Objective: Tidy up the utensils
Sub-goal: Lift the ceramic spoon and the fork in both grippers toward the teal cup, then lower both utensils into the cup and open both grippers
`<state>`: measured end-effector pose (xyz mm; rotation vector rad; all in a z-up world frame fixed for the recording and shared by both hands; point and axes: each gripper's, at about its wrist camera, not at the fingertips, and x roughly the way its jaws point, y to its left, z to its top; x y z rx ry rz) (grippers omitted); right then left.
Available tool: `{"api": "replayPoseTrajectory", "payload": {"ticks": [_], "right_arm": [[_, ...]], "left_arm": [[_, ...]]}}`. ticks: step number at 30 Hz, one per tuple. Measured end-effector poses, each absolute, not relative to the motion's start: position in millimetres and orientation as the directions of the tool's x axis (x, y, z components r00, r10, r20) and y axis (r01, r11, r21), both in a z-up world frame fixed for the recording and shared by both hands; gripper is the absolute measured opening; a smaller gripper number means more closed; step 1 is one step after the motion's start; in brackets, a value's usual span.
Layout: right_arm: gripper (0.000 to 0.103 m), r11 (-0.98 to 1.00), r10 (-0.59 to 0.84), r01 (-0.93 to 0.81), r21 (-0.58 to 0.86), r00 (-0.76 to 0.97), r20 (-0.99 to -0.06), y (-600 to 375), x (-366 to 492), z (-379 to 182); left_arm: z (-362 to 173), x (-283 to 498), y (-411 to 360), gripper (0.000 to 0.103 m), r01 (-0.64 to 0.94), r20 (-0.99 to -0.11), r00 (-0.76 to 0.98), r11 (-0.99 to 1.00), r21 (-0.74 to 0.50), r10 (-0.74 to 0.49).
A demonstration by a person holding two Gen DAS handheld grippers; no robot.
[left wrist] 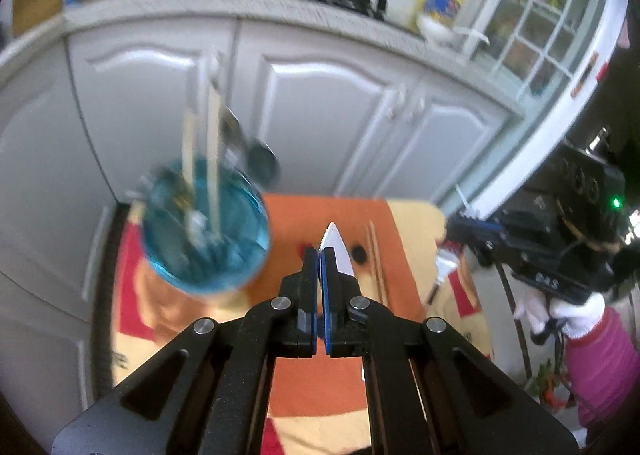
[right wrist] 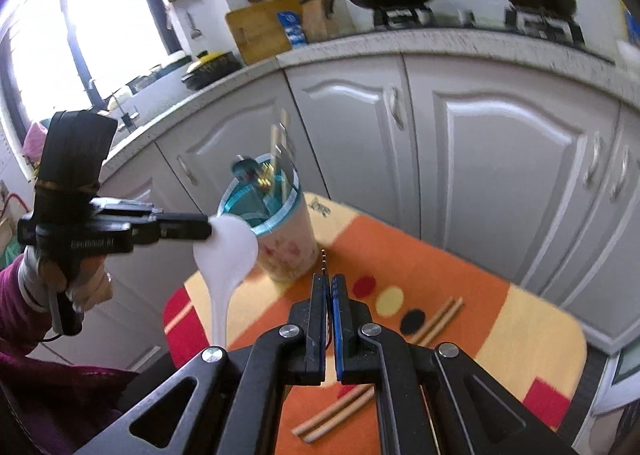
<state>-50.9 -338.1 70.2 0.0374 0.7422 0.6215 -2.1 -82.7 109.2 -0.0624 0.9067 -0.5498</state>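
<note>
**Two claws lifted over a table of utensils**

At the left we see a cup-shaped holder (right wrist: 276,231) with a teal rim, standing on the surface (right wrist: 440,275), which is covered by an orange, yellow and red patterned cloth. Chopsticks, a dark spoon and a fork stand upright inside it. Just left of the holder hangs a white plastic spoon (right wrist: 226,255), bowl up and handle pointing down. Farther right, a pair of wooden chopsticks (right wrist: 436,321) lies flat on the cloth.

Behind the surface run white cabinet doors under a counter carrying a wok and a metal pot on burners.

The left claw (right wrist: 202,230), in a gloved hand (right wrist: 88,283), is clamped on the white spoon's bowl. The right claw (right wrist: 329,287) hovers above the cloth, closed on a thin metal fork (right wrist: 323,261) whose tines poke out ahead.
</note>
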Motion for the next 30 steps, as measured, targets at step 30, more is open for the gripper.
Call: {"api": "replayPoseTrajectory", "payload": {"ticks": [30], "right_arm": [[0.002, 0.888, 0.347, -0.452, -0.089, 0.784, -0.515, -184.4, 62.5, 158.8]], "left_arm": [[105.7, 66.7, -14.0, 0.000, 0.153, -0.608, 0.788, 0.988, 0.035, -0.100]]}}
